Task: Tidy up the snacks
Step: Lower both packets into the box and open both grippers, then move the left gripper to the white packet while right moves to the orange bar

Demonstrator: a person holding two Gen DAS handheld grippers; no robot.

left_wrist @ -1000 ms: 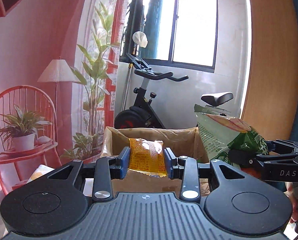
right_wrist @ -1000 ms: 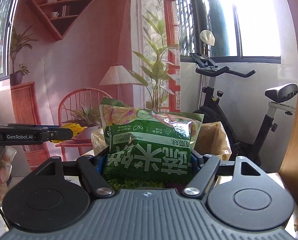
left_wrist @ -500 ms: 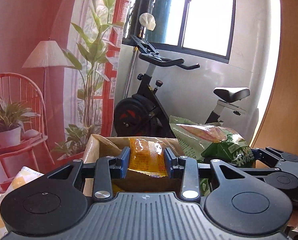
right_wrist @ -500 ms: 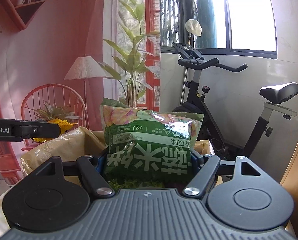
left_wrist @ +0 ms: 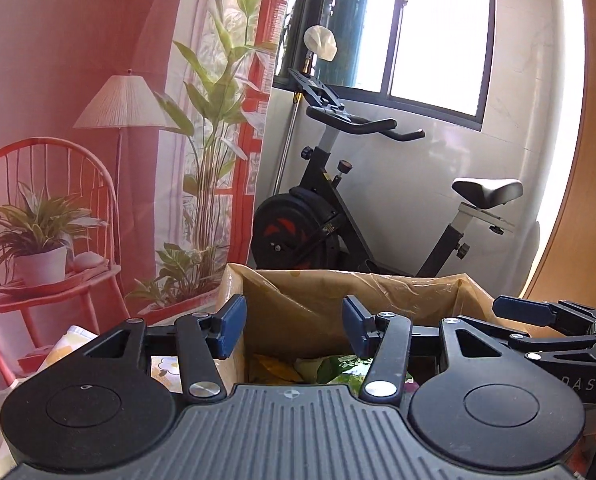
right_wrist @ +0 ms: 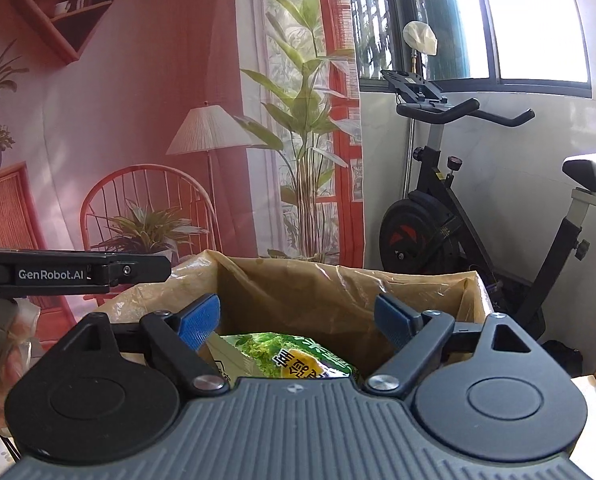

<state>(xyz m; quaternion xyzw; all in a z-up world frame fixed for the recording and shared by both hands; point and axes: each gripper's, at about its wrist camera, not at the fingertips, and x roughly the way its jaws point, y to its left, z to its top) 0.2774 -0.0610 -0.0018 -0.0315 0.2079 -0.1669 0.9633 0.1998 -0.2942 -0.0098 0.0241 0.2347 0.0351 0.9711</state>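
Note:
A brown cardboard box [left_wrist: 321,296] lined with clear plastic stands in front of both grippers. My left gripper [left_wrist: 294,328] hangs over its left part, its jaws opening with nothing between them; snack packets [left_wrist: 294,366] lie in the box below. My right gripper [right_wrist: 298,322] is over the same box [right_wrist: 337,292], jaws opening and empty. The green chip bag [right_wrist: 294,358] lies inside the box beneath it, free of the pads. The right gripper's fingers [left_wrist: 537,312] show at the right of the left wrist view, and the left gripper's finger [right_wrist: 98,272] at the left of the right wrist view.
An exercise bike [left_wrist: 337,216] stands behind the box by a window. A printed backdrop with a red chair, lamp and plants [left_wrist: 98,160] hangs on the left. A flowered cloth [left_wrist: 70,344] covers the table left of the box. A wooden panel [left_wrist: 589,160] rises on the right.
The left gripper let go of the orange snack packet and the right gripper let go of the green chip bag; both dropped into the box. Both grippers moved closer over the box.

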